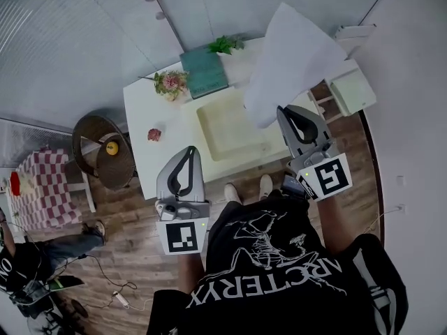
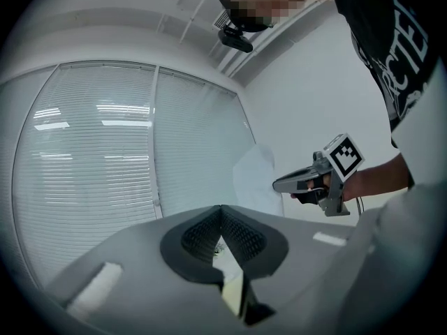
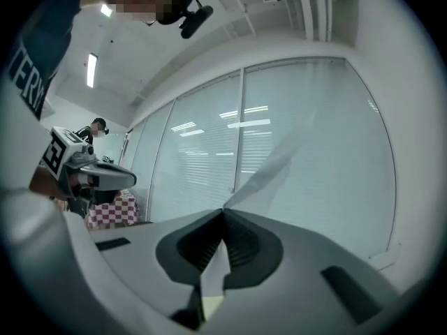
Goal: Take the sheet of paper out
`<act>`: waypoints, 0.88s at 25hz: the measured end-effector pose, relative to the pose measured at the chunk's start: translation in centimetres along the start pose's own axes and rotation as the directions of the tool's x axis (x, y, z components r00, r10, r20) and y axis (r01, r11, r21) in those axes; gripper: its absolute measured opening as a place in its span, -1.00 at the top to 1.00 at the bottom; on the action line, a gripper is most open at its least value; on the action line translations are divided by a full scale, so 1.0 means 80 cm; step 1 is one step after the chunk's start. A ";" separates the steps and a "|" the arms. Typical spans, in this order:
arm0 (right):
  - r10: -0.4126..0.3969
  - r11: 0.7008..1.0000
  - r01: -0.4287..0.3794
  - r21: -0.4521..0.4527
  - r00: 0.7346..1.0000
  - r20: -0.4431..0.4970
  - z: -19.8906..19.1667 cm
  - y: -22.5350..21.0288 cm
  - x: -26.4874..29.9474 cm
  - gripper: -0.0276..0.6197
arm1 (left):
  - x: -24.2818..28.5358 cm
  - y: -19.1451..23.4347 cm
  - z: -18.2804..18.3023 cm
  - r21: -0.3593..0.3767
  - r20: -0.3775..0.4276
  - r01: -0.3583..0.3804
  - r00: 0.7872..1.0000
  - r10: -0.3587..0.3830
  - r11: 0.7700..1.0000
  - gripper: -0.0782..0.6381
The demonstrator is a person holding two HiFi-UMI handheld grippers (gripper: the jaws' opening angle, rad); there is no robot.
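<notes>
One sheet [image 1: 293,58] inside right tool [image 1: 283,110]

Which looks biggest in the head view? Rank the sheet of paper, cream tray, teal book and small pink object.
sheet of paper, though held up nearer the camera
cream tray
teal book
small pink object

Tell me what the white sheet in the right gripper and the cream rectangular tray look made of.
White sheet: thin matte paper, apparently; it bends loosely where the right gripper pinches it. Cream rectangular tray: probably moulded plastic, smooth, with rounded corners and a soft sheen; the material can't be told for sure.
</notes>
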State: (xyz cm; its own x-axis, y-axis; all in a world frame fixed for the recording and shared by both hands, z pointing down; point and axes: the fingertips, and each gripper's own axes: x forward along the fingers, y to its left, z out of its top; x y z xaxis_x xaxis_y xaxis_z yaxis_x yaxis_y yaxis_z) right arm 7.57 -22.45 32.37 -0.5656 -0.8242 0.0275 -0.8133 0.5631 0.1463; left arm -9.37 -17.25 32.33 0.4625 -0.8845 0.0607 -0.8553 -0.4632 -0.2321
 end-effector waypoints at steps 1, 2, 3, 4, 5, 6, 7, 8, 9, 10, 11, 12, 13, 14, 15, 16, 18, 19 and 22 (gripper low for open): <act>0.002 1.000 -0.001 -0.014 1.000 0.017 0.006 0.004 0.000 0.88 | 0.001 0.002 0.000 -0.001 0.003 -0.009 1.000 0.009 1.000 0.75; 0.003 0.999 -0.002 -0.032 1.000 0.031 0.011 0.008 0.000 0.88 | 0.002 0.004 0.000 -0.002 0.005 -0.017 1.000 0.017 1.000 0.75; 0.005 0.999 -0.003 -0.050 0.999 0.043 0.015 0.013 0.000 0.88 | 0.002 0.006 -0.001 -0.003 0.005 -0.025 1.000 0.025 1.000 0.75; 0.008 0.998 -0.005 -0.066 0.999 0.052 0.018 0.018 0.000 0.88 | 0.002 0.007 -0.001 -0.005 0.004 -0.032 0.999 0.032 0.999 0.75; 0.012 0.997 -0.008 -0.076 0.998 0.061 0.020 0.022 0.001 0.88 | 0.002 0.009 -0.002 -0.006 0.003 -0.038 0.999 0.038 0.999 0.75; 0.017 0.997 -0.012 -0.081 0.997 0.069 0.022 0.026 0.001 0.88 | 0.002 0.011 -0.003 -0.007 0.002 -0.044 0.999 0.044 0.999 0.75; 0.023 0.996 -0.017 -0.085 0.997 0.074 0.024 0.029 0.002 0.88 | 0.002 0.013 -0.003 -0.008 0.002 -0.049 0.999 0.049 0.999 0.75; 0.029 0.996 -0.022 -0.091 0.997 0.074 0.026 0.031 0.003 0.88 | 0.002 0.015 -0.002 -0.009 0.005 -0.056 0.998 0.056 0.998 0.75; 0.034 0.995 -0.026 -0.099 0.997 0.072 0.027 0.033 0.003 0.88 | 0.002 0.017 -0.001 -0.011 0.009 -0.064 0.998 0.064 0.998 0.75; 0.037 0.994 -0.030 -0.104 0.997 0.070 0.027 0.033 0.004 0.88 | 0.002 0.018 -0.001 -0.013 0.011 -0.071 0.997 0.072 0.997 0.75; 0.040 0.994 -0.033 -0.106 0.997 0.069 0.028 0.034 0.004 0.88 | 0.001 0.018 -0.002 -0.014 0.010 -0.078 0.997 0.078 0.997 0.75; 0.043 0.994 -0.035 -0.106 0.997 0.069 0.027 0.034 0.004 0.88 | 0.001 0.018 -0.003 -0.014 0.008 -0.082 0.997 0.082 0.997 0.75; 0.046 0.994 -0.038 -0.103 0.997 0.069 0.027 0.034 0.004 0.88 | 0.001 0.017 -0.003 -0.014 0.007 -0.084 0.996 0.084 0.996 0.75; 0.049 0.994 -0.042 -0.101 0.996 0.069 0.027 0.035 0.004 0.88 | 0.001 0.017 -0.004 -0.014 0.007 -0.084 0.996 0.084 0.996 0.75; 0.052 0.994 -0.045 -0.098 0.996 0.069 0.027 0.035 0.004 0.88 | 0.001 0.016 -0.004 -0.015 0.006 -0.085 0.996 0.085 0.996 0.75; 0.055 0.994 -0.048 -0.096 0.996 0.068 0.026 0.035 0.004 0.88 | 0.001 0.016 -0.005 -0.017 0.004 -0.085 0.996 0.086 0.996 0.75; 0.058 0.994 -0.051 -0.097 0.996 0.067 0.026 0.035 0.003 0.88 | 0.002 0.017 -0.005 -0.021 0.002 -0.088 0.996 0.088 0.996 0.75; 0.058 0.994 -0.051 -0.099 0.996 0.066 0.026 0.035 0.003 0.88 | 0.002 0.017 -0.004 -0.021 0.004 -0.089 0.996 0.089 0.996 0.75; 0.058 0.993 -0.052 -0.103 0.996 0.064 0.027 0.035 0.002 0.88 | 0.002 0.017 -0.003 -0.019 0.008 -0.089 0.996 0.089 0.996 0.75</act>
State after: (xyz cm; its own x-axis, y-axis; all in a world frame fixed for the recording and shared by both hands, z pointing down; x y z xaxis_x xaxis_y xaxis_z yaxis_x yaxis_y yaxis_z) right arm 4.89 -20.87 30.67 -0.6197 -0.7844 -0.0271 -0.7647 0.5956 0.2460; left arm -10.51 -18.00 32.25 0.3867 -0.9216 0.0317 -0.8972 -0.3840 -0.2180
